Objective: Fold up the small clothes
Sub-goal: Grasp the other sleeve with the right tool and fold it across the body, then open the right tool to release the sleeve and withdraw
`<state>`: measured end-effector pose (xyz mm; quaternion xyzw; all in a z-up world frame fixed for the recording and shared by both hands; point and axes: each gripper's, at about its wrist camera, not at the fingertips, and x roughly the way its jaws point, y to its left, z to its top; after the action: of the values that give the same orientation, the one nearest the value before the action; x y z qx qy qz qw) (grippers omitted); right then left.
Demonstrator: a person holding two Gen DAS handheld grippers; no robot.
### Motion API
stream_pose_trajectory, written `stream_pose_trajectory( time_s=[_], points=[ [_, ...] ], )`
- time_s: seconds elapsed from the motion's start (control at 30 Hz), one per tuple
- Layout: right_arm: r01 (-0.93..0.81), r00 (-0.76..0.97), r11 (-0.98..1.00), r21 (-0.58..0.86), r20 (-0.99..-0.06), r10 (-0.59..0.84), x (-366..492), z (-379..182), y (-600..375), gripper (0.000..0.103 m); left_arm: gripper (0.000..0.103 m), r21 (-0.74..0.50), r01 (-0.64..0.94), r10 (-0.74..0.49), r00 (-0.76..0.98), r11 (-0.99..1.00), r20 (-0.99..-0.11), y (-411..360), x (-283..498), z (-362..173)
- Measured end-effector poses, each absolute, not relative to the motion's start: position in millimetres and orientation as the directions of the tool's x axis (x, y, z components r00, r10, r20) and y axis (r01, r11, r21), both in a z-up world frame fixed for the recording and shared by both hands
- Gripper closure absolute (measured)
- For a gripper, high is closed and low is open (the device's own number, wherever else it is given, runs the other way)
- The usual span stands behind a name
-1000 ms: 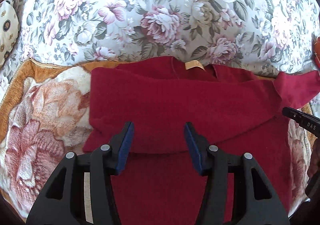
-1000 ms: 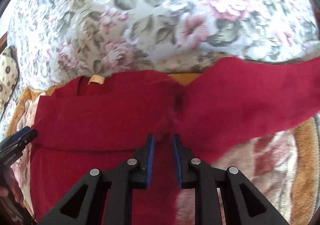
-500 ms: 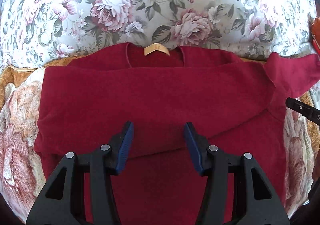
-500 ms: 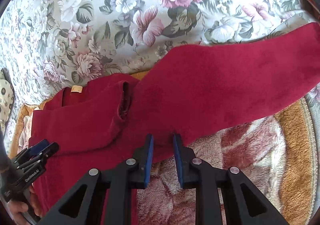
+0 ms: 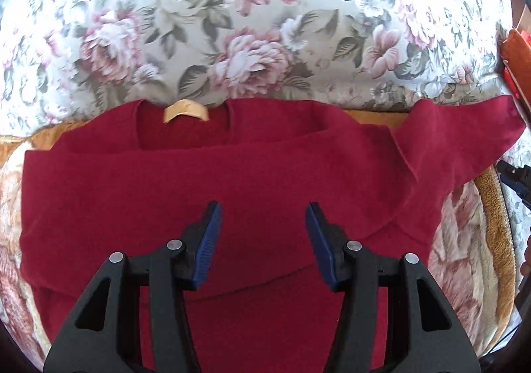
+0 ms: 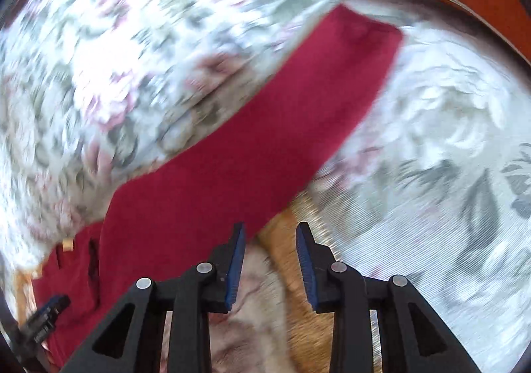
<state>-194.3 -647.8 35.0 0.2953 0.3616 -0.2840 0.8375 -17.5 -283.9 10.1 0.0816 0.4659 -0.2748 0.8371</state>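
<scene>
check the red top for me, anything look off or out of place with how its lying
One thing stands out: the red top has one sleeve folded across its body, but the other sleeve lies stretched out sideways, off the plush blanket and onto the floral cover. Both grippers are open and hold nothing.

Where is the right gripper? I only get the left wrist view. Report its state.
Observer: The right gripper is open and holds nothing.
Operator: Give me its position against the sleeve.
Observer: It is beside the sleeve's near edge, and the gap between its fingers is over the blanket's orange border. The view is blurred, so I cannot tell whether it touches the cloth.
</scene>
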Motion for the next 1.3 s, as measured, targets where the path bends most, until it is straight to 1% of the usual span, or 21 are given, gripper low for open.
stream_pose_trajectory(
  time_s=[0.07,0.2,0.23,0.3,0.33,0.37,0.43,0.53,0.63,0.73,0.83,0.97,1.0,1.03,1.07,1.1,1.2,1.3],
  points=[
    [0.722,0.576,0.618,0.312,-0.766,-0.285,-201.9,35.2,-662.7,0.072,0.051,-0.121,0.549,-0.388,0.402,0.827,-0.829,-295.7,-16.3,8.0],
    [0.678,0.675,0.563,0.472,-0.704,-0.221,-201.0,27.0,-683.8,0.072,0.051,-0.110,0.567,-0.380,0.385,0.817,-0.841,-306.3,-16.3,2.6],
    [0.666,0.695,0.550,0.503,-0.686,-0.215,-199.2,25.7,-689.0,0.075,0.051,-0.111,0.568,-0.381,0.382,0.815,-0.842,-305.0,-17.2,2.7],
    [0.662,0.715,0.533,0.526,-0.657,-0.239,-193.1,27.5,-695.0,0.086,0.051,-0.116,0.571,-0.385,0.377,0.812,-0.843,-299.3,-17.7,5.8],
    [0.657,0.721,0.536,0.531,-0.649,-0.241,-189.6,29.8,-696.6,0.097,0.051,-0.118,0.571,-0.389,0.379,0.812,-0.840,-292.9,-17.5,9.5],
    [0.645,0.731,0.544,0.536,-0.641,-0.234,-187.0,33.1,-696.7,0.097,0.051,-0.119,0.569,-0.391,0.384,0.814,-0.836,-286.2,-16.5,13.3],
    [0.604,0.757,0.597,0.528,-0.614,-0.223,-183.9,48.7,-685.4,0.097,0.051,-0.133,0.558,-0.403,0.395,0.819,-0.826,-268.4,-12.3,23.0],
    [0.518,0.799,0.721,0.461,-0.562,-0.215,-180.7,86.7,-643.8,0.097,0.051,-0.160,0.516,-0.410,0.417,0.841,-0.812,-233.4,0.2,37.1],
    [0.393,0.842,0.833,0.389,-0.517,-0.155,-160.1,119.0,-585.3,0.097,0.051,-0.169,0.471,-0.403,0.456,0.866,-0.793,-195.2,11.0,52.6],
    [0.219,0.867,0.906,0.363,-0.498,-0.010,-128.7,134.5,-511.2,0.097,0.051,-0.181,0.421,-0.394,0.499,0.889,-0.772,-154.1,19.0,66.0],
    [0.040,0.840,0.951,0.305,-0.526,0.134,-99.1,124.8,-417.8,0.097,0.051,-0.232,0.359,-0.401,0.520,0.904,-0.754,-113.8,29.2,71.9],
    [-0.115,0.755,0.961,0.252,-0.607,0.249,-66.6,60.9,-319.5,0.096,0.051,-0.278,0.284,-0.392,0.531,0.918,-0.751,-75.2,39.8,64.7],
    [-0.174,0.698,0.951,0.257,-0.649,0.303,-55.6,38.6,-296.8,0.093,0.051,-0.282,0.274,-0.388,0.521,0.919,-0.760,-70.1,41.2,60.6],
    [-0.203,0.648,0.944,0.261,-0.687,0.329,-51.4,23.0,-284.3,0.082,0.051,-0.285,0.265,-0.385,0.508,0.921,-0.771,-67.0,42.0,54.7],
    [-0.227,0.587,0.940,0.254,-0.735,0.340,-46.6,5.8,-267.3,0.075,0.051,-0.288,0.264,-0.386,0.498,0.920,-0.777,-65.9,42.5,50.8],
    [-0.238,0.577,0.941,0.241,-0.744,0.337,-47.1,-1.3,-261.7,0.075,0.051,-0.292,0.268,-0.391,0.489,0.918,-0.780,-66.4,42.3,47.5],
    [-0.241,0.606,0.951,0.195,-0.735,0.304,-59.6,-3.0,-263.5,0.074,0.051,-0.298,0.297,-0.411,0.476,0.907,-0.777,-69.1,40.6,41.9],
    [-0.191,0.630,0.957,0.220,-0.720,0.291,-70.0,7.7,-293.5,0.074,0.051,-0.311,0.325,-0.437,0.461,0.893,-0.773,-74.2,38.1,40.6]
  ],
)
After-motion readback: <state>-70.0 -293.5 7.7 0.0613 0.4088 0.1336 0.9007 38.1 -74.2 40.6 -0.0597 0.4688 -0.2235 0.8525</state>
